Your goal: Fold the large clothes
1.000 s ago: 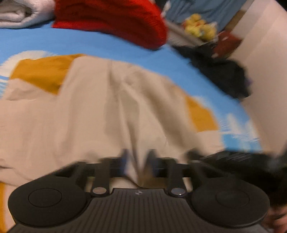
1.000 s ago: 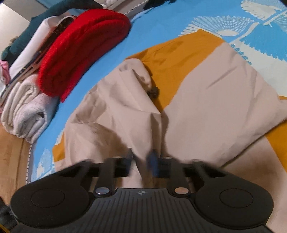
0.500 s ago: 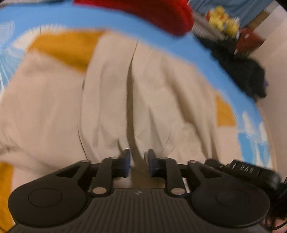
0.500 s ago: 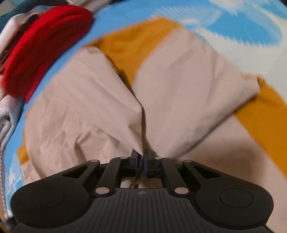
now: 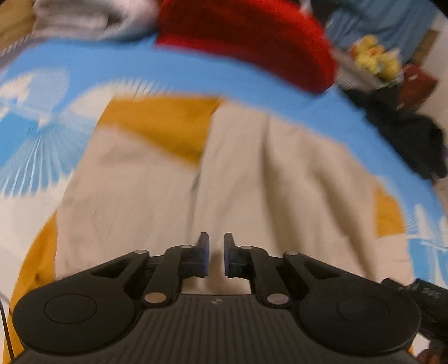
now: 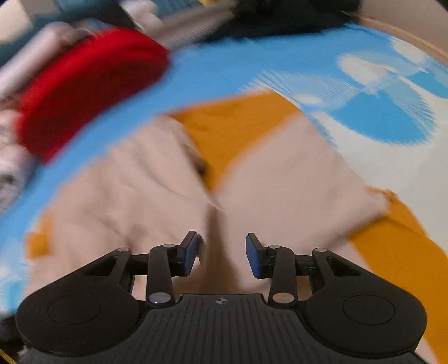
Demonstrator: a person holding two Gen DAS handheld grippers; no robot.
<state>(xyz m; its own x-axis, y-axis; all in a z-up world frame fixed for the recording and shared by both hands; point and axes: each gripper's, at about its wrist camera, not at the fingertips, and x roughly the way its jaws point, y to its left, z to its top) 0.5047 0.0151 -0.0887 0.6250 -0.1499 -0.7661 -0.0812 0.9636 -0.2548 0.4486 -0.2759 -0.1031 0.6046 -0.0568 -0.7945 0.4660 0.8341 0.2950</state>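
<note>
A large beige garment [image 5: 280,190] lies spread on a blue, white and mustard patterned bed cover [image 5: 84,70]. It also shows in the right wrist view [image 6: 134,201], creased down the middle. My left gripper [image 5: 216,257] hovers just above the beige cloth with a narrow gap between its blue pads; nothing is in the gap. My right gripper [image 6: 222,253] is open wide above the garment's centre fold and holds nothing. Both views are motion blurred.
A folded red garment [image 5: 252,36] lies beyond the beige one, also in the right wrist view [image 6: 84,89]. Folded white and grey towels [image 5: 84,16] sit beside it. Dark clothing [image 5: 411,140] and a yellow plush toy [image 5: 372,56] lie at the far right.
My right gripper was shut on a fold of the beige cloth half a second ago; it has opened and let go. Both grippers have pulled back and up, showing more of the bed.
</note>
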